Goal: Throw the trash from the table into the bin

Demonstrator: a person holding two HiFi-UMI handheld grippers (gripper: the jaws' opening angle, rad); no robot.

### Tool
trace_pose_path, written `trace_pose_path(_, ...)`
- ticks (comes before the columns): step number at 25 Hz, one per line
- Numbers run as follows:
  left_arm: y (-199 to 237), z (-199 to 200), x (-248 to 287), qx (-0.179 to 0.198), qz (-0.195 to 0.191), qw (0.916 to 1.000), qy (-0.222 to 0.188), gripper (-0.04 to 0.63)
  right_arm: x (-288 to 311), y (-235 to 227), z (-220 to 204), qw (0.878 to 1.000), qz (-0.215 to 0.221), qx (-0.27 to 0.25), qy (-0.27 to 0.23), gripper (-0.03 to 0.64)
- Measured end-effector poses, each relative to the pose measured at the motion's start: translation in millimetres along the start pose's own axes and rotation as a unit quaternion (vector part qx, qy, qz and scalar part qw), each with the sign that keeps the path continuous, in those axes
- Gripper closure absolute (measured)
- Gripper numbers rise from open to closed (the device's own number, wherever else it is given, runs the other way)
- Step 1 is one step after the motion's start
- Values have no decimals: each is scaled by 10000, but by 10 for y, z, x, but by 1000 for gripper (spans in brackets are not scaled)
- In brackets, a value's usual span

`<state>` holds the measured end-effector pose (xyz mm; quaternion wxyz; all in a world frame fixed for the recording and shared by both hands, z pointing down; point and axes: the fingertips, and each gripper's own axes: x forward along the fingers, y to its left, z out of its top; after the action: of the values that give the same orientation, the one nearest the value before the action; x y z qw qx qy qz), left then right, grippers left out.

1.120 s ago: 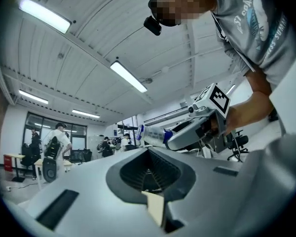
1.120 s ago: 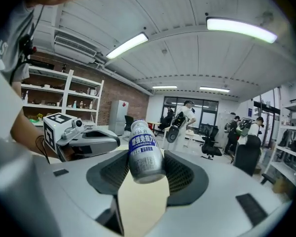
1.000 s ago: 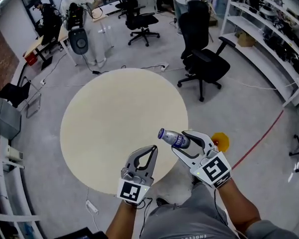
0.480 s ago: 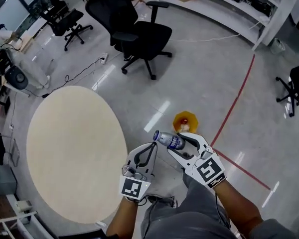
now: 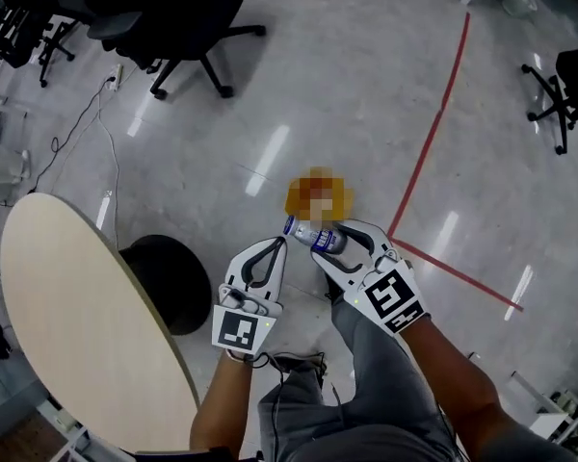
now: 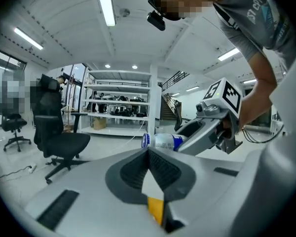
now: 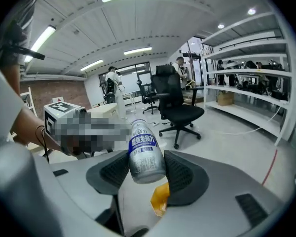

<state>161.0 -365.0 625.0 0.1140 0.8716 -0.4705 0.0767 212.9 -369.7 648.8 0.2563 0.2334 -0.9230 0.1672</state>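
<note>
A small silver bottle with a blue label (image 5: 306,232) lies crosswise between the jaws of my right gripper (image 5: 328,243), which is shut on it. The right gripper view shows both pads pressing the bottle (image 7: 145,152) at its lower half, cap end pointing away. My left gripper (image 5: 276,244) sits just left of it, shut with its tips touching and nothing held. From the left gripper view the bottle (image 6: 163,141) and the right gripper (image 6: 207,127) are just ahead. An orange object (image 5: 318,195), partly blurred, stands on the floor right beyond the bottle.
The round beige table (image 5: 77,325) is at the left, with a black round shape (image 5: 164,282) under its edge. A black office chair (image 5: 173,17) stands farther off. A red line (image 5: 433,123) crosses the grey floor at the right.
Both grippers have swung away from the table and down over the floor, bottle still held. The table has slid to the left and the orange object is now directly ahead.
</note>
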Motion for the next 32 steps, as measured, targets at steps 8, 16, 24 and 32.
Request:
trace_pose_path(8, 234, -1297, 852, -127, -354, 9982, 463, 562, 850, -663, -1171, 9976, -72, 513, 467, 400)
trace_pose_path(16, 300, -2010, 1164, -267, -494, 9955, 762, 563, 1340, -967, -1862, 9944, -35, 650, 833, 400)
trace_pose_path(24, 268, -2045, 1220, -361, -502, 9948, 810, 561, 1409, -1074, -1959, 9924, -40, 654, 1039, 400)
trace_pose_path(32, 229, -1800, 1184, -301, -512, 9953, 769, 563, 1252, -1024, -1809, 9921, -34, 608, 1092, 400)
